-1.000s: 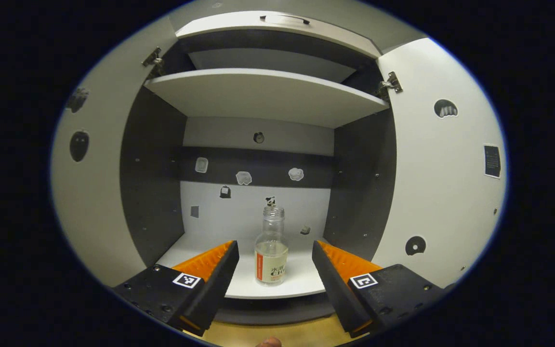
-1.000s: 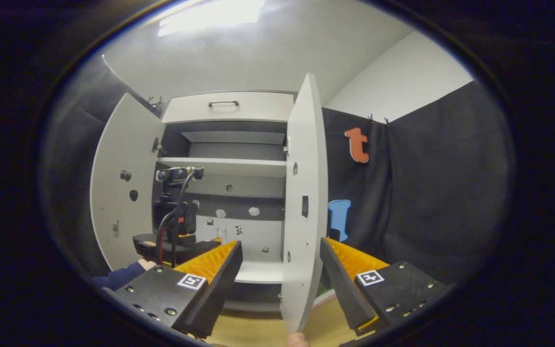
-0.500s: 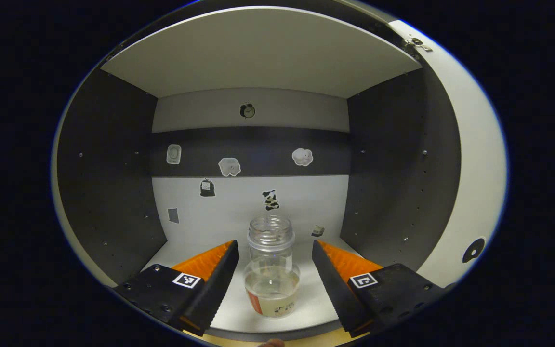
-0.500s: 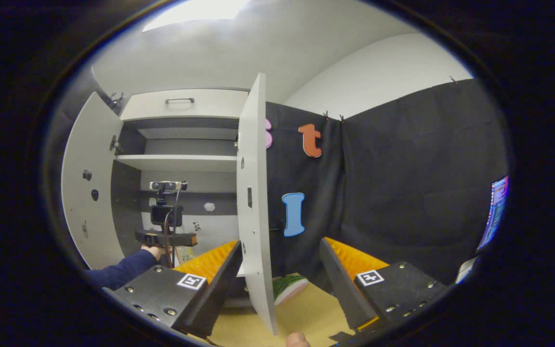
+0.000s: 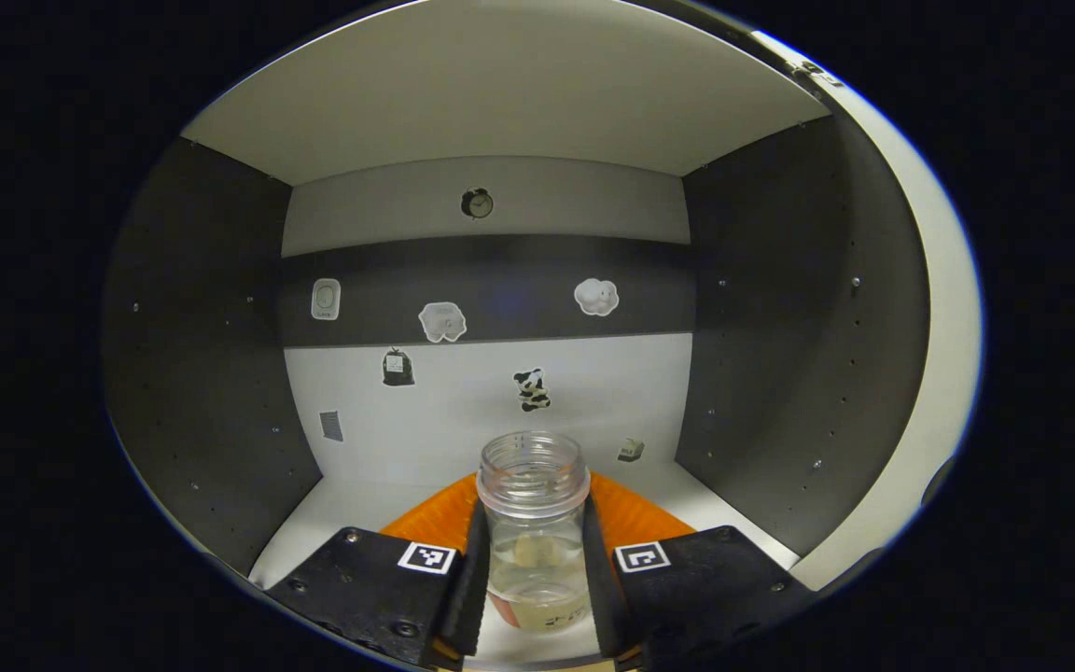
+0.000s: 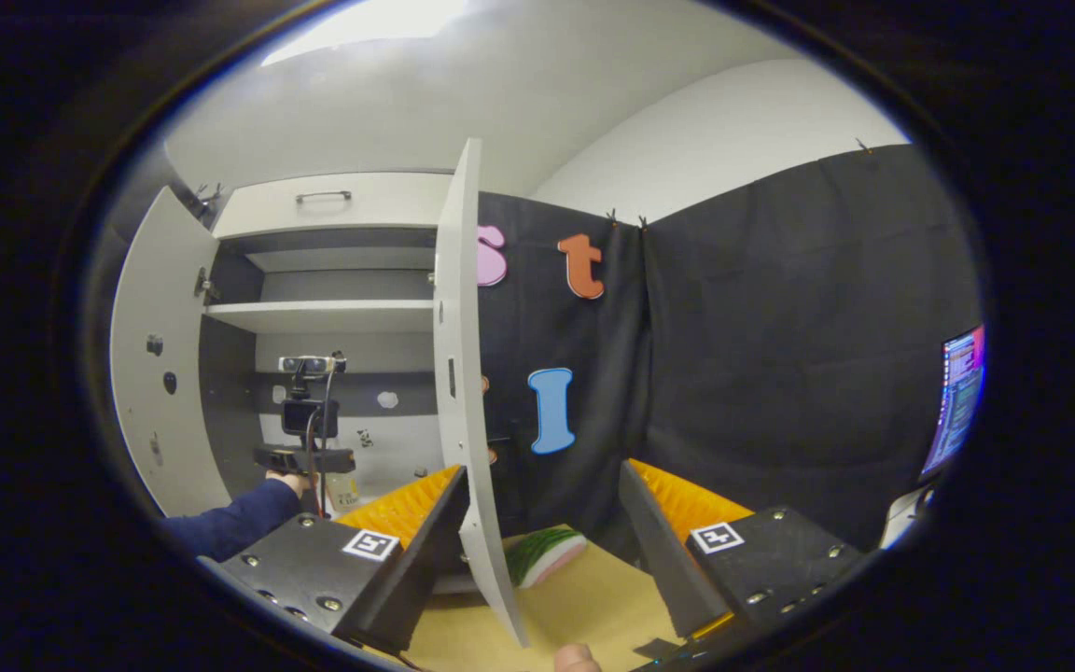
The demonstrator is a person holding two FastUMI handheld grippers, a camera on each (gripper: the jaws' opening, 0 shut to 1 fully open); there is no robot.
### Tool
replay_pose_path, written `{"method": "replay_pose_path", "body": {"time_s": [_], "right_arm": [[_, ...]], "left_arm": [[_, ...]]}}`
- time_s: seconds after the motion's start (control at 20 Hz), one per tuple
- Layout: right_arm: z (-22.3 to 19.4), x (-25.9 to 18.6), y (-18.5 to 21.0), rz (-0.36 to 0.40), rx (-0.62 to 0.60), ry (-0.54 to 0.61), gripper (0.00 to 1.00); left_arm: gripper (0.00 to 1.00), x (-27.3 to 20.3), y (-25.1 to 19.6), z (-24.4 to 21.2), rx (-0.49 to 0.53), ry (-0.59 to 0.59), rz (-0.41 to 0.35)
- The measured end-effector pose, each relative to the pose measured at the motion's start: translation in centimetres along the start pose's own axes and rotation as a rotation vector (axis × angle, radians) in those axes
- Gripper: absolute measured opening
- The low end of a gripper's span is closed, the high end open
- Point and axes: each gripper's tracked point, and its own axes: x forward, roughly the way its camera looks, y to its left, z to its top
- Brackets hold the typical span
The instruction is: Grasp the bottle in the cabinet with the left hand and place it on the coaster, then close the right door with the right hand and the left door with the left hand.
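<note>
A clear bottle with a wide open mouth and a little pale liquid stands on the cabinet's white bottom shelf. My left gripper is shut on it, one finger pressing each side of its body. In the right gripper view the same bottle shows small inside the cabinet, next to the left gripper held by a hand in a dark blue sleeve. My right gripper stands open and holds nothing. The right door stands open, edge-on, just in front of its left finger.
The left door is swung wide open. A green and white flat object lies on the wooden table beyond the right door. Dark cabinet side walls flank the bottle closely. A lit screen glows at far right.
My left gripper moved deeper into the cabinet and its fingers closed on the bottle. My right gripper's view swung a little right, so the right door sits further left.
</note>
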Motion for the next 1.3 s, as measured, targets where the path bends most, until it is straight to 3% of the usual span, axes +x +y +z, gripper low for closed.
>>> {"method": "replay_pose_path", "body": {"time_s": [0.25, 0.55, 0.75, 0.8, 0.85, 1.3], "right_arm": [[-0.1, 0.4, -1.5, 0.007, -0.013, 0.004, 0.98], [-0.2, 1.4, -0.9, 0.092, -0.042, -0.002, 0.98], [0.1, 2.2, 0.4, 0.169, -0.061, -0.014, 0.98], [0.3, 2.4, 0.8, 0.184, -0.064, -0.018, 0.93], [0.3, 2.5, 1.2, 0.201, -0.067, -0.022, 0.98], [1.3, 3.6, 3.3, 0.292, -0.049, -0.053, 0.98]], "left_arm": [[0.48, -3.9, -0.9, 0.6, -0.051, -0.014, -0.046], [0.47, -12.5, -2.4, 0.3, -0.025, -0.05, -0.116], [0.46, -17.7, -3.4, -2.2, -0.042, -0.033, -0.146], [0.48, -18.7, -3.5, -3.0, -0.047, -0.025, -0.149], [0.48, -19.7, -3.5, -4.1, -0.051, -0.014, -0.148], [0.48, -25.6, -3.4, -13.6, -0.111, 0.079, -0.178]]}}
